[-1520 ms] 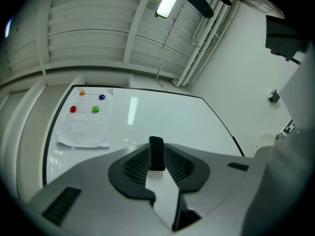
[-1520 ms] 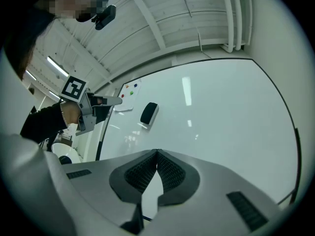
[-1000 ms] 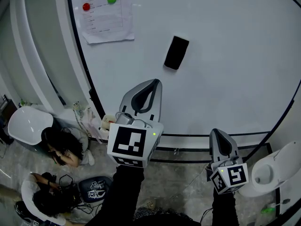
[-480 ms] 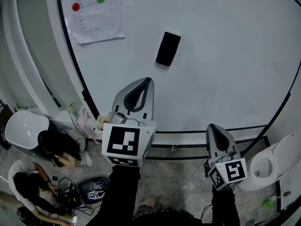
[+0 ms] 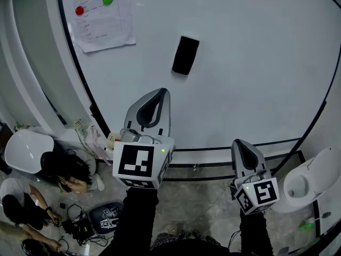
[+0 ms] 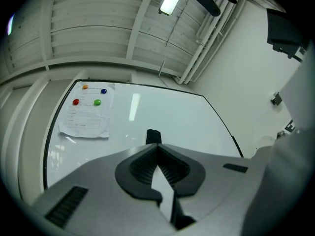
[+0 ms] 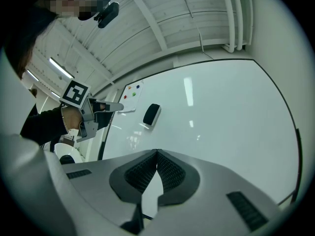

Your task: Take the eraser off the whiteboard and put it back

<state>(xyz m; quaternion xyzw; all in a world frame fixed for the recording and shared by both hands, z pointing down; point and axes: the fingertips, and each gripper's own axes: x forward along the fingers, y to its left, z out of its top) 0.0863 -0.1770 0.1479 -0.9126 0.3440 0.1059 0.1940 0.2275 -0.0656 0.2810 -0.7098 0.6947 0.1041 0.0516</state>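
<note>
The black eraser (image 5: 185, 55) sticks upright on the whiteboard (image 5: 256, 63), right of a pinned sheet. My left gripper (image 5: 160, 92) is held below the eraser, apart from it, jaws shut with nothing between them. In the left gripper view the eraser (image 6: 153, 136) shows just past the closed tips of that gripper (image 6: 157, 145). My right gripper (image 5: 238, 143) hangs lower and to the right, near the board's bottom frame, also shut and empty. In the right gripper view its tips (image 7: 157, 152) meet, and the eraser (image 7: 151, 114) sits far off on the board.
A paper sheet (image 5: 101, 20) with coloured magnets hangs at the board's upper left. People (image 5: 64, 169) sit on the floor at lower left among bags and cables. A white chair (image 5: 26, 148) stands on the left and a white seat (image 5: 314, 183) on the right.
The head view has drifted, so eraser and sheet sit higher and further left in the picture. Both grippers hold their place and stay shut. The people on the floor have shifted.
</note>
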